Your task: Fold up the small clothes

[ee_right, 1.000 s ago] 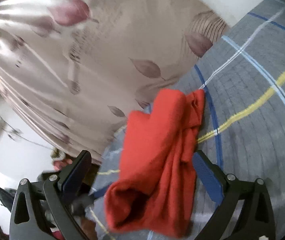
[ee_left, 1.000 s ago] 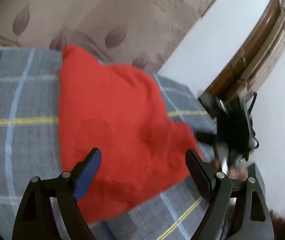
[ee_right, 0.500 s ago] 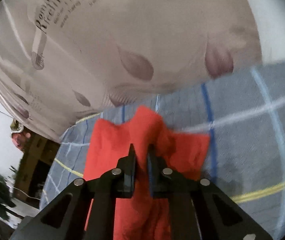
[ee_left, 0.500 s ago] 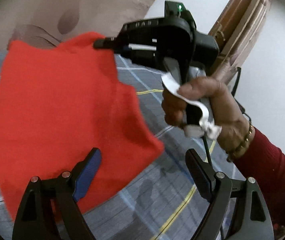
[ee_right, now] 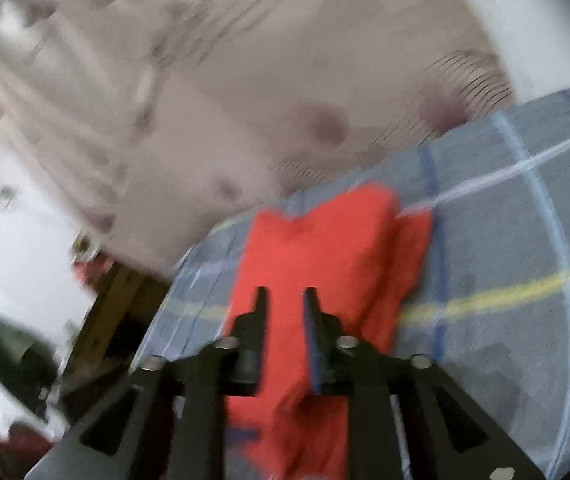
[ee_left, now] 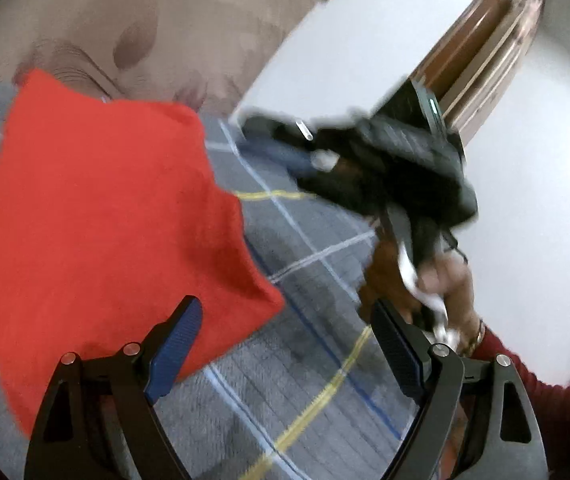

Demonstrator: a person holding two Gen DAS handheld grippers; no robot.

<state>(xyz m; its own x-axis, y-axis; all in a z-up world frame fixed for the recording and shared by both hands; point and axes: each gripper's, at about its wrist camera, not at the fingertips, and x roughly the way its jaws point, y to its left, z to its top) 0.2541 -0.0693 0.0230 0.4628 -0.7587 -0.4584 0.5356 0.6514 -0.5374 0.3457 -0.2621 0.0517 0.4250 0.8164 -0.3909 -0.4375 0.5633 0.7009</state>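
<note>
Right wrist view: right tongs [ee_right: 285, 300] just parting, off red garment [ee_right: 325, 248] (flatter now).

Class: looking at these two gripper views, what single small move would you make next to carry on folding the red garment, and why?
Probably bring the open left gripper down onto the near edge of the red garment and pinch it. The right gripper has just been opening, its jaws now apart with nothing clamped, and it appears to be clear of the cloth in the left view. The garment lies loose on the plaid cover.
</note>
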